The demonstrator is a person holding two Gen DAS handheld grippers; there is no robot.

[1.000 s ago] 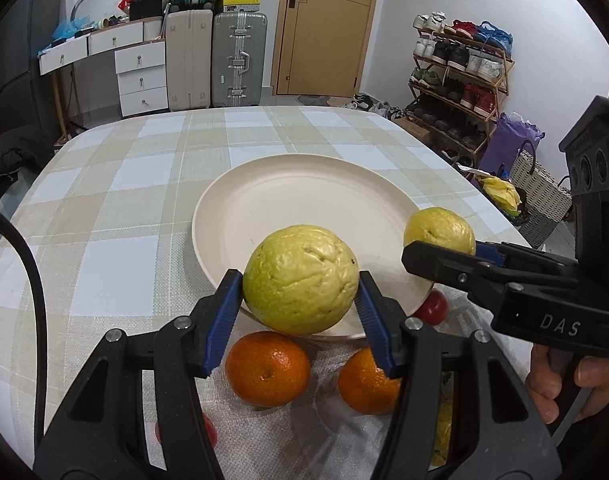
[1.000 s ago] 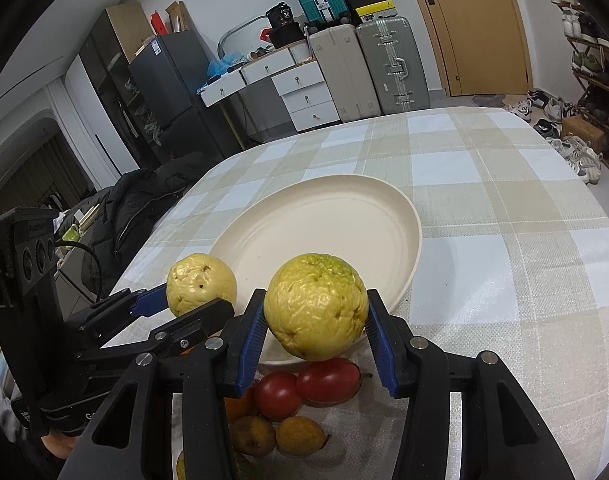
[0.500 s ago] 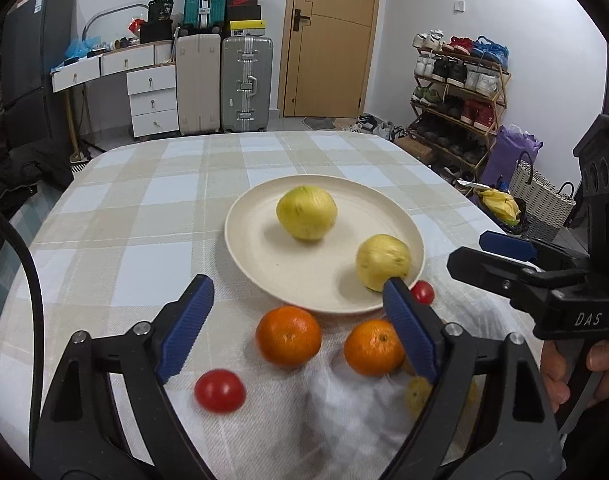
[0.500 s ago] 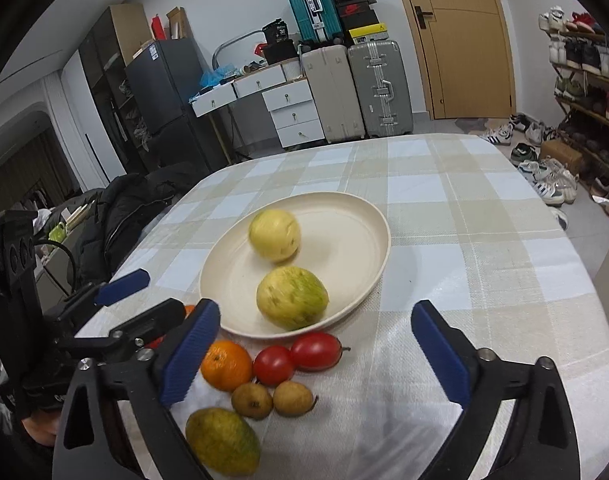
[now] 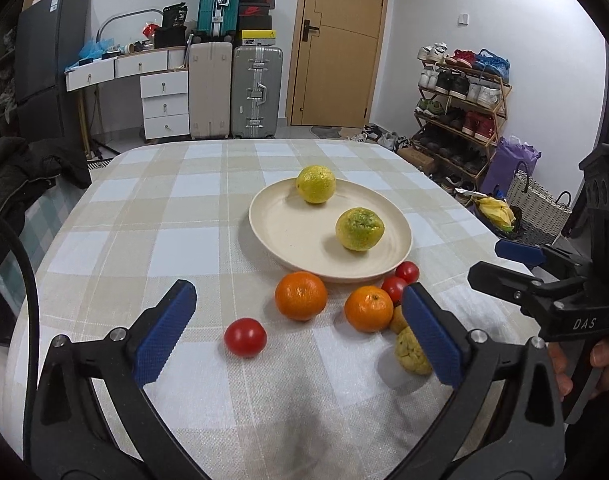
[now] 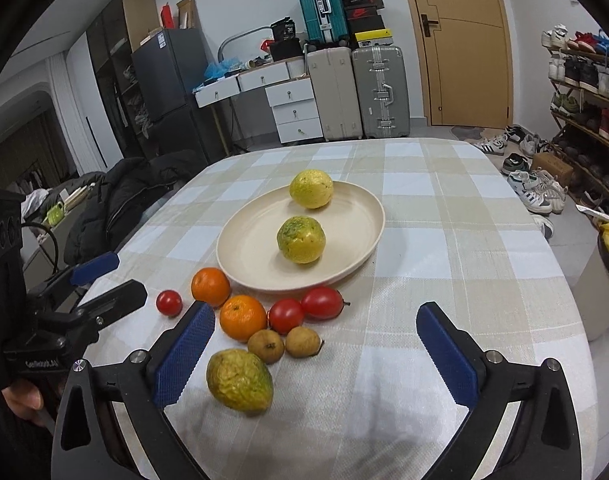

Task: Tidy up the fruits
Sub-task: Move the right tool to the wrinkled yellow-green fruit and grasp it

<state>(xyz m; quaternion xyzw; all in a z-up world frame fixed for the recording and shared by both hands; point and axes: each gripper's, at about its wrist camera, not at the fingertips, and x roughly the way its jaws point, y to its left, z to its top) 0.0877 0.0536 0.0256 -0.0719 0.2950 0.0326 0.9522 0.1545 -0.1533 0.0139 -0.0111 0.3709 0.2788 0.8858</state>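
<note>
My left tool (image 5: 300,332) and my right tool (image 6: 316,352) have just been opening and now gape wide, holding nothing and touching nothing. Two yellow fruits (image 6: 301,239) sit on the cream plate (image 6: 244,248) at twelve o'clock. Oranges (image 6: 242,317), tomatoes (image 6: 286,315) and more fruit lie on the worktop (image 6: 444,240) below the plate.

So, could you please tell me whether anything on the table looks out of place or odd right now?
Nothing is spilled or broken. Only two yellow fruits sit on the plate; the oranges, tomatoes and a wrinkled yellow-green fruit lie loose on the cloth in front of it. That fruit's shrivelled skin is the only oddity.
</note>
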